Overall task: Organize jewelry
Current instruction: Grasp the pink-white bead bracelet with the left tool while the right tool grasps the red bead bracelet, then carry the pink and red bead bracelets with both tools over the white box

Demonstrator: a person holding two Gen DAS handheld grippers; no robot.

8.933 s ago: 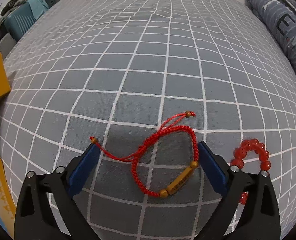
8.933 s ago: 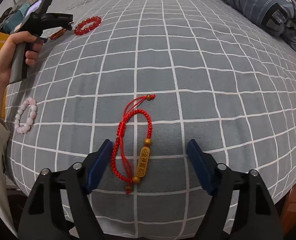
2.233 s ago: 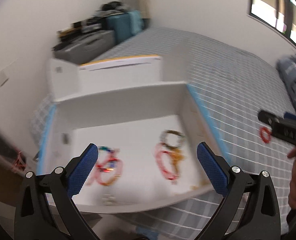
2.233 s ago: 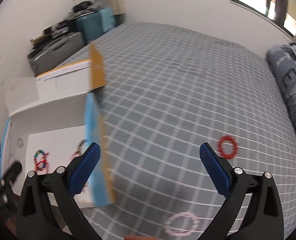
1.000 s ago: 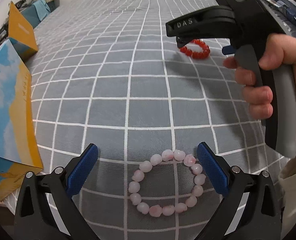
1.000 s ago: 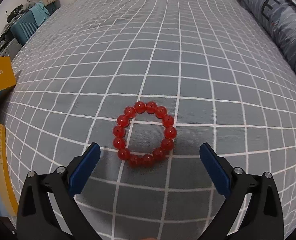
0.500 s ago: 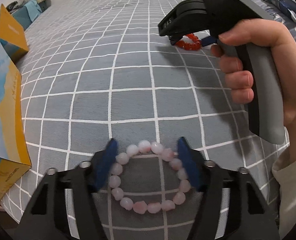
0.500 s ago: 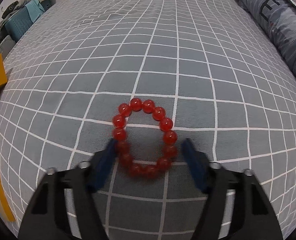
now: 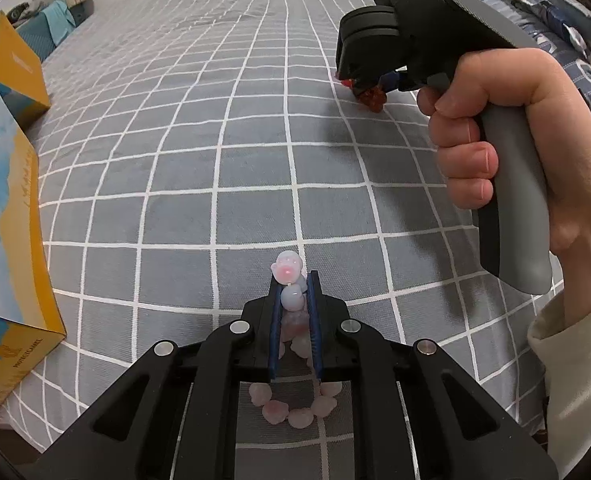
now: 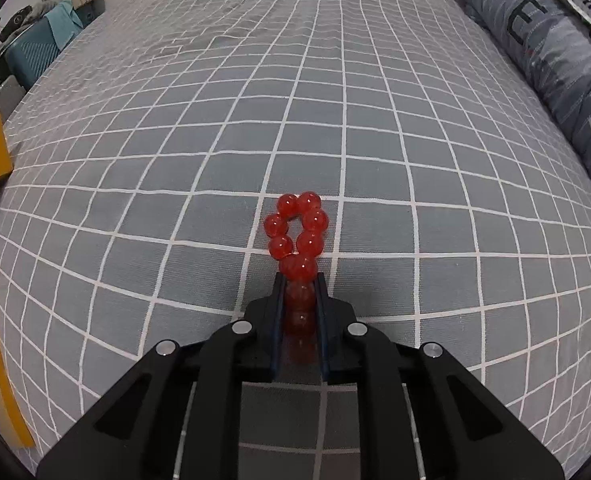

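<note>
Left wrist view: the left tool [image 9: 293, 292] is clenched on a pale pink round-bead bracelet [image 9: 293, 360], its blue pads pinching the loop flat so two or three beads poke out past the tips while the rest of the ring hangs behind, low over the grey checked bedspread [image 9: 215, 160]. In the right wrist view the right tool [image 10: 298, 284] is likewise clamped on a glossy red round-bead bracelet [image 10: 297, 232], squeezed into a narrow loop with its far end free just above the bed.

Both pieces look light, and each is probably strung on elastic: the strand bends limply, though each bead is hard, smooth and likely slick. A pinch across the doubled strand, as here, seems safer than gripping a single bead, which could roll out. Swinging or a hard tug might stretch the cord or let beads slip through the pads.

The blue-and-yellow printed cardboard box [image 9: 11, 240] stands at the left edge of the bed, well apart from both bracelets.
</note>
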